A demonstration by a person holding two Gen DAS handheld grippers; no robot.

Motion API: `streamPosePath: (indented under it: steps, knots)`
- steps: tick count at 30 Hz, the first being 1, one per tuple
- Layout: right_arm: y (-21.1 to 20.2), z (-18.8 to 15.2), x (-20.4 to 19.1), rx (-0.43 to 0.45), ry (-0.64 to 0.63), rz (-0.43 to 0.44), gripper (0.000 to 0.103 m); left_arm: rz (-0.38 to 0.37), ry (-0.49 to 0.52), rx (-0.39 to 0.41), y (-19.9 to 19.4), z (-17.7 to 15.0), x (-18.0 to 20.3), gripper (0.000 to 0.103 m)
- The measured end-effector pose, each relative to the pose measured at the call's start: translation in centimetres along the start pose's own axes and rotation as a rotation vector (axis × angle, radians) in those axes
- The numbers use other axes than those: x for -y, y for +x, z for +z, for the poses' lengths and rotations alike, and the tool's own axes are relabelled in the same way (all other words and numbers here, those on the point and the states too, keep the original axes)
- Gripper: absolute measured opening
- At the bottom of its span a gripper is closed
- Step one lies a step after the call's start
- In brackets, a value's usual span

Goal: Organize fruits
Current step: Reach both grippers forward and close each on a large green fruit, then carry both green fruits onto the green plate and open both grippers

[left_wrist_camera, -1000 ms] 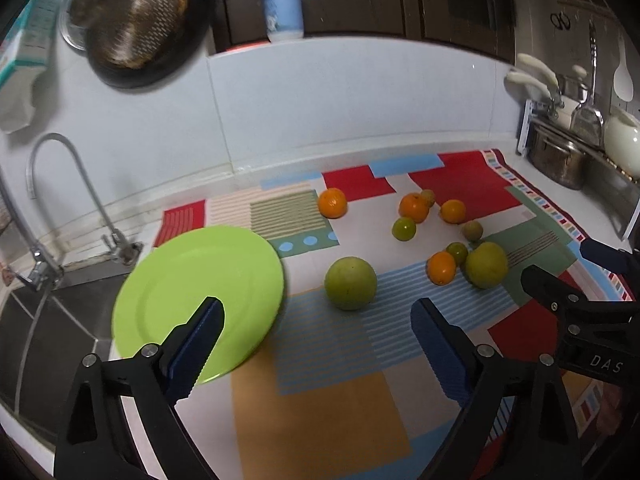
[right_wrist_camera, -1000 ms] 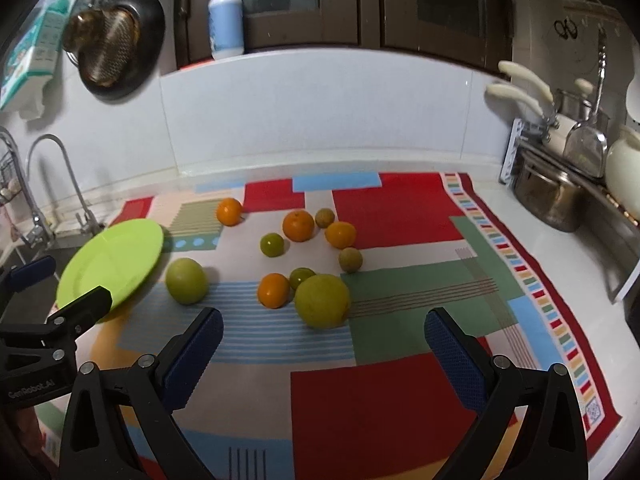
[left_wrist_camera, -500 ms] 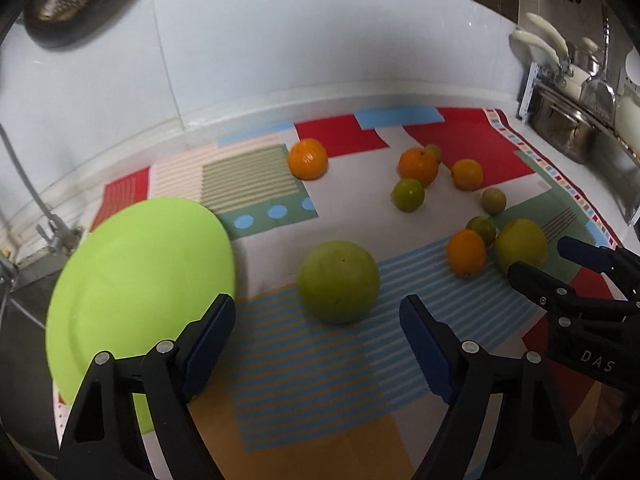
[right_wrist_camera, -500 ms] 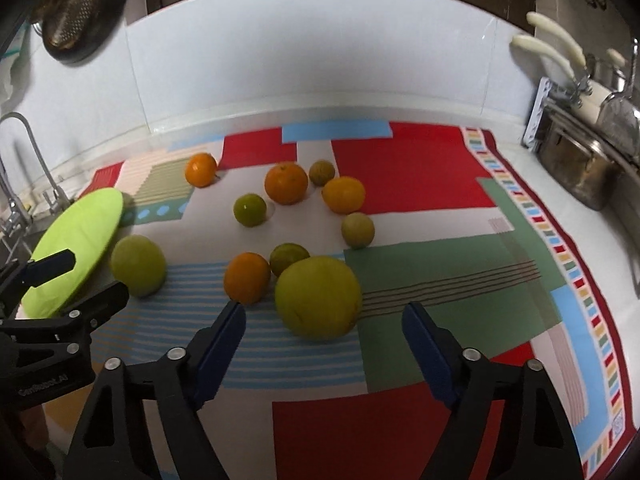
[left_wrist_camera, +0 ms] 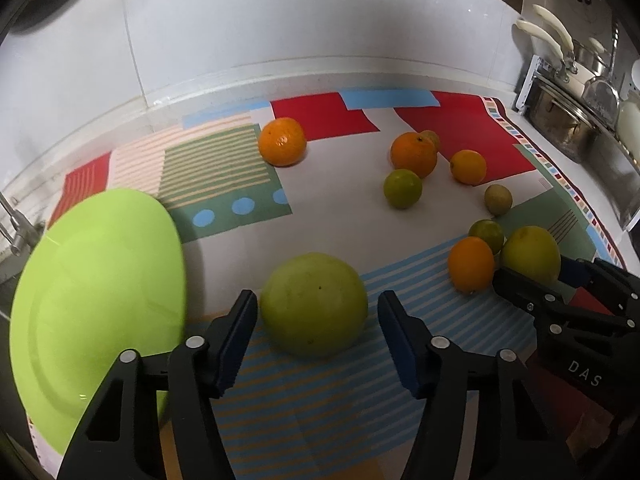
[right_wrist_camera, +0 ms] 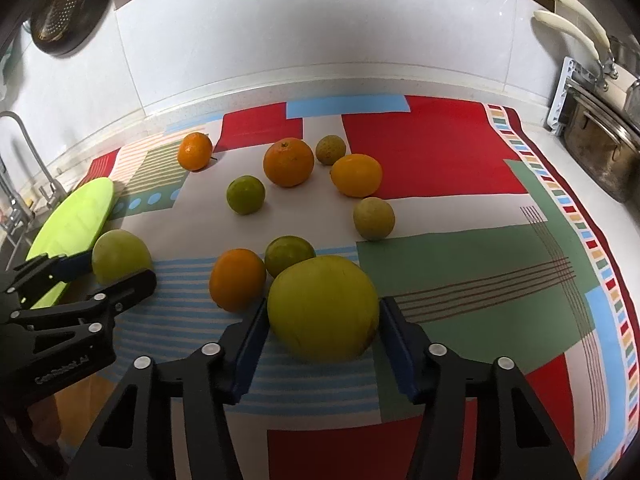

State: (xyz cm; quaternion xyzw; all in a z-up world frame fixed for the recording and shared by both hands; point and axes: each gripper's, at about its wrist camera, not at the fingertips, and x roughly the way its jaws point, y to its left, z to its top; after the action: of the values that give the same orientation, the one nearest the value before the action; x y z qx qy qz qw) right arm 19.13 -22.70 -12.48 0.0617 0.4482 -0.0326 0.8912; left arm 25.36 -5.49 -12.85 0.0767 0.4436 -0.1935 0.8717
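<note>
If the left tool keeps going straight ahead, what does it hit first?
Most likely the large green fruit. It sits right between the open fingers of the left tool, with a small gap showing on each side, so it looks not yet gripped.

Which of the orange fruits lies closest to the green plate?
The lone orange at the far left of the cloth, on the striped patch. It sits apart from the other three oranges, and only it lies on the green plate's side.

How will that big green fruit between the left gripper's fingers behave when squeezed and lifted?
The big green fruit is round and smooth, so it may roll or slip from the flat pads. It nearly fills the left gripper, leaving little margin. It probably feels heavy.
</note>
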Motion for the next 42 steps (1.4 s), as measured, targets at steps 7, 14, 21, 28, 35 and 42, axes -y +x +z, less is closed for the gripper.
streamPosePath:
  steps: [7,14,21,28,35,42]
  knots:
    - [-0.1,0.0,0.0,0.001,0.009,0.005,0.051,0.014,0.008,0.006,0.1,0.0,0.1,0.050]
    - [-1.3,-0.1,-0.1,0.021,0.002,0.004,0.051,0.014,0.023,0.032,-1.2,-0.1,0.5,0.050]
    - [-4.0,0.2,-0.8,0.075,-0.004,0.017,0.051,0.015,0.015,0.077,-4.4,-0.5,0.5,0.050]
    - [-7.3,0.6,-3.2,0.131,-0.054,0.081,0.051,0.035,-0.025,0.142,-8.5,-1.5,-0.8,0.050]
    - [-9.6,0.6,-6.7,0.181,-0.133,0.137,0.051,0.093,-0.064,0.184,-11.4,-3.0,-3.0,0.050]
    - [-10.1,0.8,-10.6,0.207,-0.181,0.207,0.051,0.157,-0.091,0.190,-13.4,-4.8,-6.2,0.050]
